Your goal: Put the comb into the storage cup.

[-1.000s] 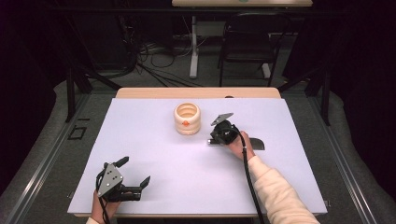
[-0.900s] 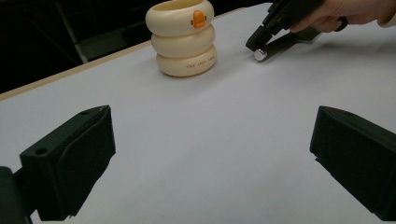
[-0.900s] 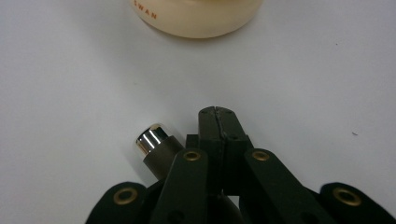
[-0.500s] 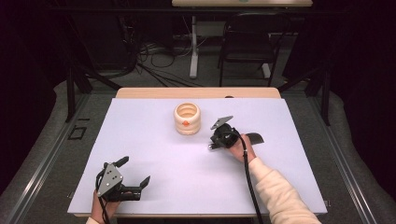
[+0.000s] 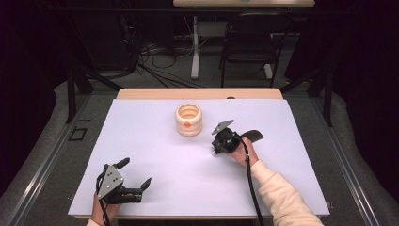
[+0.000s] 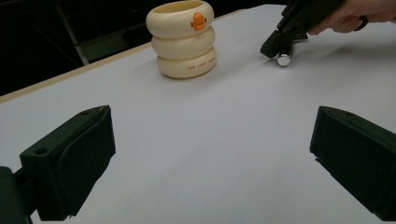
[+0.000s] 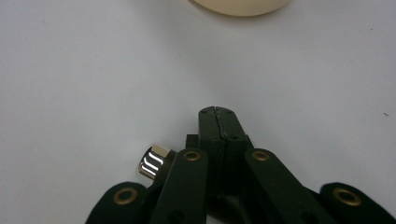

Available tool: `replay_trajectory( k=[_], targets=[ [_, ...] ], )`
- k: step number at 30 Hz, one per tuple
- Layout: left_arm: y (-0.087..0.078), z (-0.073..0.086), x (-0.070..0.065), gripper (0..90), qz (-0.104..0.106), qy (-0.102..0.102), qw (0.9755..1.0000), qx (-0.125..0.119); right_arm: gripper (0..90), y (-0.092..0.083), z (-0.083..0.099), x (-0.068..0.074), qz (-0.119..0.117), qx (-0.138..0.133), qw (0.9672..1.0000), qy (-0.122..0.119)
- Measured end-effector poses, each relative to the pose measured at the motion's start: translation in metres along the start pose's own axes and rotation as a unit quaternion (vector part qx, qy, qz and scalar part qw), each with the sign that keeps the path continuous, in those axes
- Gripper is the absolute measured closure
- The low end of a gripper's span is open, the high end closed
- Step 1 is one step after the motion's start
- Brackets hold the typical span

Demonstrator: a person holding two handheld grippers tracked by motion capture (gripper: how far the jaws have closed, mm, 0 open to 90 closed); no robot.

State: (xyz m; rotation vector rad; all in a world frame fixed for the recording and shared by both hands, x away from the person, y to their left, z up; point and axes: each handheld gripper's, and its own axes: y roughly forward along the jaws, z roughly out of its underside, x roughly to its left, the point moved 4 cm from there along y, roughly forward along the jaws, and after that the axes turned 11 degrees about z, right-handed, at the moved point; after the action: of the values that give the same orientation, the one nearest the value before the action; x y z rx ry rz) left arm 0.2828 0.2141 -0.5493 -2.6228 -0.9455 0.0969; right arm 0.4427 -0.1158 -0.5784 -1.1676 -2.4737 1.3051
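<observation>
The right gripper (image 7: 218, 112) is pressing its black jaws flat together with nothing between them, tips hovering near the white tabletop (image 5: 155, 141); a shiny silver metal stud (image 7: 152, 162) is poking out beside them, its base hidden. Just beyond is standing the cream three-ringed plastic cup with an orange mark (image 5: 188, 119), cut off in the right gripper view. The left gripper (image 5: 134, 181) is resting well apart, jaws spread wide and empty.

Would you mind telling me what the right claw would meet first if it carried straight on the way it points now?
Probably the cream ringed holder: the shut right claw aims roughly at it across bare white table, though how far off it stands is unclear.
</observation>
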Motion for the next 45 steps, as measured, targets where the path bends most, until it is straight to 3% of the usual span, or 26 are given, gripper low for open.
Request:
replay_trajectory(
  k=[28, 45],
  targets=[
    [0.0, 0.0, -0.001, 0.3, 0.0, 0.003, 1.0, 0.001, 90.0, -0.018, 0.015, 0.009, -0.017, 0.024, 0.9994, -0.017],
    [0.0, -0.001, -0.001, 0.2, -0.002, 0.006, 1.0, 0.002, 90.0, -0.033, 0.029, 0.012, -0.026, 0.047, 0.9984, -0.013]
  ],
)
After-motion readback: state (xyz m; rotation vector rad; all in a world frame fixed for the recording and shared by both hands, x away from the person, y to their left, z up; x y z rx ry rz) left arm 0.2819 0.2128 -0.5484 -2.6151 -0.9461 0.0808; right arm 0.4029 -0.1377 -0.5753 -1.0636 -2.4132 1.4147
